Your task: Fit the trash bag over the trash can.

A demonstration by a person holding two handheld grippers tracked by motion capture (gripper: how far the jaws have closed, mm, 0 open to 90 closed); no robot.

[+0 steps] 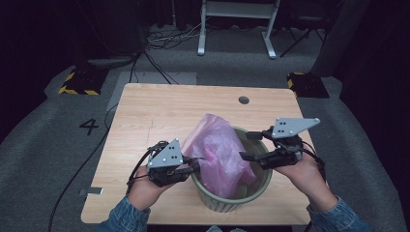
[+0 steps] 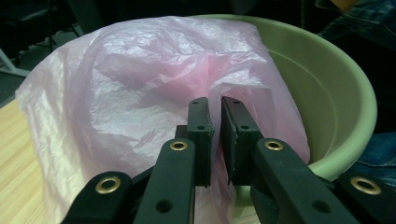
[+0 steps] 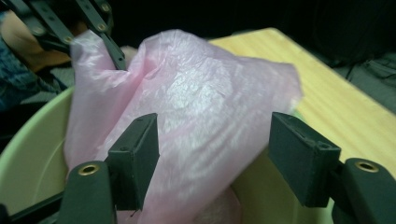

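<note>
Light wooden table [image 1: 145,121] under everything, bearing a round pale-green plastic bin [image 1: 263,181] between the two hands. Thin, crinkled pink plastic bag [image 1: 217,145] standing in that bin, bulging above the rim and leaning toward the left gripper [image 1: 196,164]. Left gripper at the bin's near-left edge, jaws nearly together and pinching a fold of the bag. Right gripper [image 1: 251,145] over the opposite rim, jaws spread wide, bag just ahead between them, seemingly untouched.

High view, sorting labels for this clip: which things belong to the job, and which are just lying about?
In the job:
pink plastic bag
green bin
left gripper
right gripper

Lying about:
white frame
floor cables
yellow-black blocks
</note>
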